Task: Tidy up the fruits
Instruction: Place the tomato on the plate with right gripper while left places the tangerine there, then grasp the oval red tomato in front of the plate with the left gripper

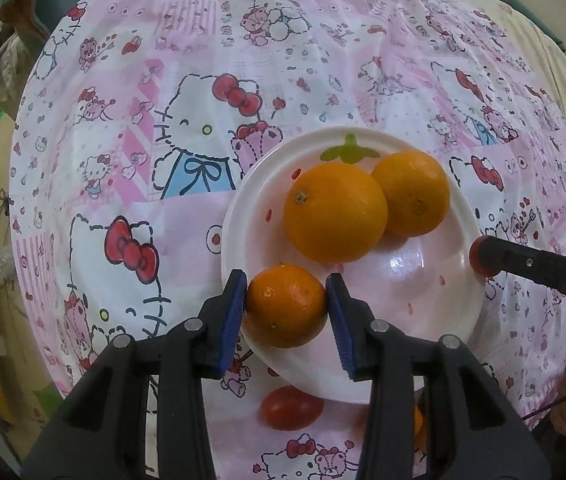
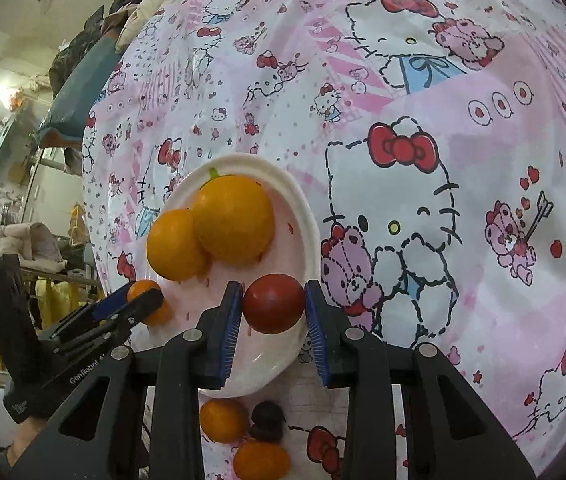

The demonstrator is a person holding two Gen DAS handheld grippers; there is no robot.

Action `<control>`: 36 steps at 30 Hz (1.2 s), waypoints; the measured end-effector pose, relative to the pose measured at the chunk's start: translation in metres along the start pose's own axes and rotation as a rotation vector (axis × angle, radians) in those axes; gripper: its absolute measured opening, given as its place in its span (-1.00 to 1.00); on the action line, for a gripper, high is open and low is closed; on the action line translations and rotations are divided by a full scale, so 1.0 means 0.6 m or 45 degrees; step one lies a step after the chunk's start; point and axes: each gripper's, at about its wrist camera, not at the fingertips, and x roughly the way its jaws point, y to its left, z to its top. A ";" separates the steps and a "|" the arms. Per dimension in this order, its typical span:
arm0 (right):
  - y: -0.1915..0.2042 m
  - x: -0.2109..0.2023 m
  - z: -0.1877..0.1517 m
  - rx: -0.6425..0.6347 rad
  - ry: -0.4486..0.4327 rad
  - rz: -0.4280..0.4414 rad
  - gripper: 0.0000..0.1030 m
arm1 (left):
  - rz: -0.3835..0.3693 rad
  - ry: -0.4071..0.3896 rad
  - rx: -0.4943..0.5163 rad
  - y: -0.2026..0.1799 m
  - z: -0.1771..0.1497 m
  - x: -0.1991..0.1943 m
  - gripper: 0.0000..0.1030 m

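A white plate (image 1: pixel 423 280) sits on the Hello Kitty cloth and holds two large oranges (image 1: pixel 335 210) (image 1: pixel 413 192). My left gripper (image 1: pixel 286 306) is shut on a small orange (image 1: pixel 285 306) over the plate's near left rim. In the right wrist view the same plate (image 2: pixel 307 216) holds the two oranges (image 2: pixel 233 220) (image 2: pixel 175 246). My right gripper (image 2: pixel 273 304) is shut on a red tomato (image 2: pixel 273 304) over the plate's near edge. The left gripper with its small orange (image 2: pixel 143 290) shows at the left there. The right gripper's finger tip (image 1: pixel 483 258) enters the left wrist view at the right.
A red tomato (image 1: pixel 291 408) lies on the cloth just in front of the plate. In the right wrist view two small oranges (image 2: pixel 223 420) (image 2: pixel 261 462) and a dark fruit (image 2: pixel 269 420) lie in front of the plate. Room clutter (image 2: pixel 11 200) stands beyond the table's left edge.
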 end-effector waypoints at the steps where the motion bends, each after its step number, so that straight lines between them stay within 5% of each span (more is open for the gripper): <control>1: -0.001 0.000 0.000 0.004 -0.001 0.002 -0.34 | 0.000 0.002 -0.002 0.000 0.000 0.001 -0.27; 11: -0.005 -0.004 0.003 0.030 -0.014 0.014 -0.27 | -0.025 0.029 -0.011 -0.005 0.004 0.005 -0.26; 14: -0.003 -0.009 0.004 0.038 -0.030 0.038 0.25 | -0.054 -0.008 -0.029 -0.005 0.008 -0.006 0.17; 16: 0.002 -0.015 0.005 0.017 -0.052 0.030 0.25 | -0.041 -0.063 -0.053 -0.001 0.009 -0.018 0.47; 36: 0.006 -0.074 -0.006 -0.014 -0.135 0.034 0.25 | -0.045 -0.121 -0.215 0.057 -0.029 -0.072 0.48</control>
